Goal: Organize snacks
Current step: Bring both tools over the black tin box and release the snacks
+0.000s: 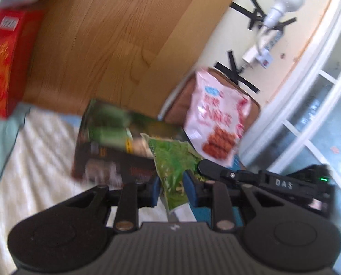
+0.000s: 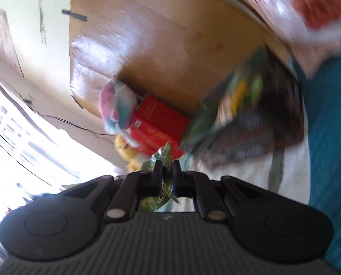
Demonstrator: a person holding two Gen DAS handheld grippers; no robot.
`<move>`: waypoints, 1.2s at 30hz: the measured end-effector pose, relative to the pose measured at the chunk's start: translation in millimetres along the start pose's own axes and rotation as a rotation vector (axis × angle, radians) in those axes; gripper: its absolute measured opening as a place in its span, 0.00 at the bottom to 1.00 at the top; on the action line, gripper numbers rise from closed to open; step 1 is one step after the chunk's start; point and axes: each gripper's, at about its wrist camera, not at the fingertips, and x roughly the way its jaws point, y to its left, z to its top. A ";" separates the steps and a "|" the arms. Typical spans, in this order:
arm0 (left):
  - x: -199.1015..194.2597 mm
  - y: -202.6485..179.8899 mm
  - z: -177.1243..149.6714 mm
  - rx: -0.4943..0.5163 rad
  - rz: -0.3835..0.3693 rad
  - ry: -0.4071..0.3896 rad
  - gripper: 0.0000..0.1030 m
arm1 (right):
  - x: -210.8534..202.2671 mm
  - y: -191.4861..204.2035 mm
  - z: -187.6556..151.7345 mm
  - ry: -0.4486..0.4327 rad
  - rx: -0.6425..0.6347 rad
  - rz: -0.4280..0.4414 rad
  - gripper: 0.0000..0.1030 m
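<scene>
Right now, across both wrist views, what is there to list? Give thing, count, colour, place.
green snack bag: 1, green, pinched by both grippers
dark snack box: 1, dark with green print, on the bed
pink snack bag: 1, pink, propped by the wall
red box: 1, red, against the wooden headboard
pastel bag: 1, pink and teal, atop the red box
yellow item: 1, too blurred to identify
power plug: 1, white, on the wall
left gripper: shut on green snack bag
right gripper: shut on green snack bag

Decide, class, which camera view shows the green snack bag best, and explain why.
The left wrist view: the green snack bag shows most of its face between the fingers. The right wrist view shows only a crumpled sliver of it, mostly hidden by the fingers.
</scene>
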 end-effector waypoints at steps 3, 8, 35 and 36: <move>28.9 9.2 24.3 0.000 0.058 -0.006 0.23 | 28.2 10.3 16.5 -0.064 -0.153 -0.117 0.12; 75.5 25.1 39.3 0.026 0.212 0.002 0.28 | 76.6 5.5 18.4 -0.129 -0.334 -0.288 0.16; -100.7 70.8 -108.1 -0.175 0.211 -0.001 0.59 | 65.1 35.1 -91.5 0.364 -0.479 -0.135 0.58; -102.3 69.5 -112.2 -0.169 0.211 0.001 0.59 | 62.1 34.5 -101.2 0.397 -0.484 -0.135 0.58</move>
